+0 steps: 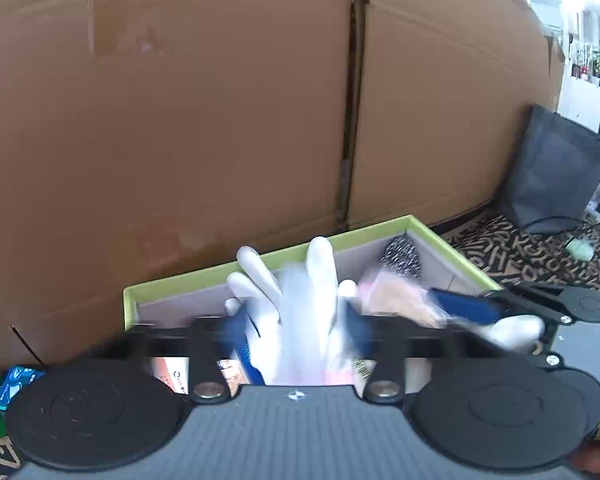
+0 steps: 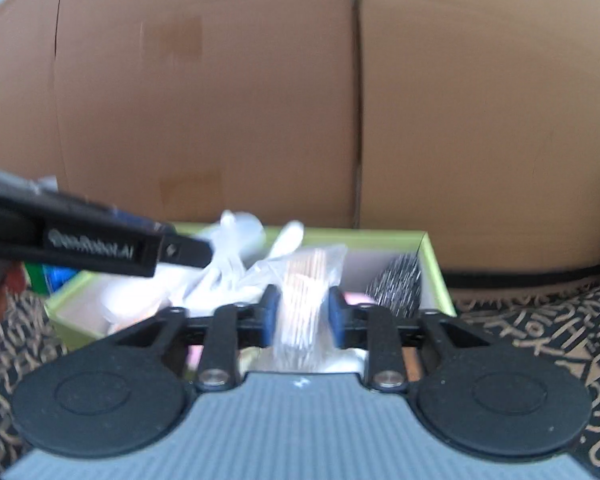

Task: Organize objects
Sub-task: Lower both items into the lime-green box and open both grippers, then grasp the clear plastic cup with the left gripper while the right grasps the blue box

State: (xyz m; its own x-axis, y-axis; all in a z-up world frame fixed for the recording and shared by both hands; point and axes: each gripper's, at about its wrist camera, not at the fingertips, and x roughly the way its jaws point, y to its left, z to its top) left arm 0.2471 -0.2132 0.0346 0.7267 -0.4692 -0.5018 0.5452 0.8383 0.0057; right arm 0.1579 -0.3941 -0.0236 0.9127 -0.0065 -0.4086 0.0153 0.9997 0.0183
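Box on the rug, cardboard wall right behind it.
In the box: gloves left, stick packet middle, brush at right.

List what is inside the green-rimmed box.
Inside the green-rimmed box: white gloves, a clear bag of wooden sticks, a black-and-white speckled item in the far right corner. Whatever lies beneath them and behind the hand-held grippers is covered.

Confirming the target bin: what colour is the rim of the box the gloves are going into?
Lime green rim with a pale grey inside; clearest in the left wrist view.
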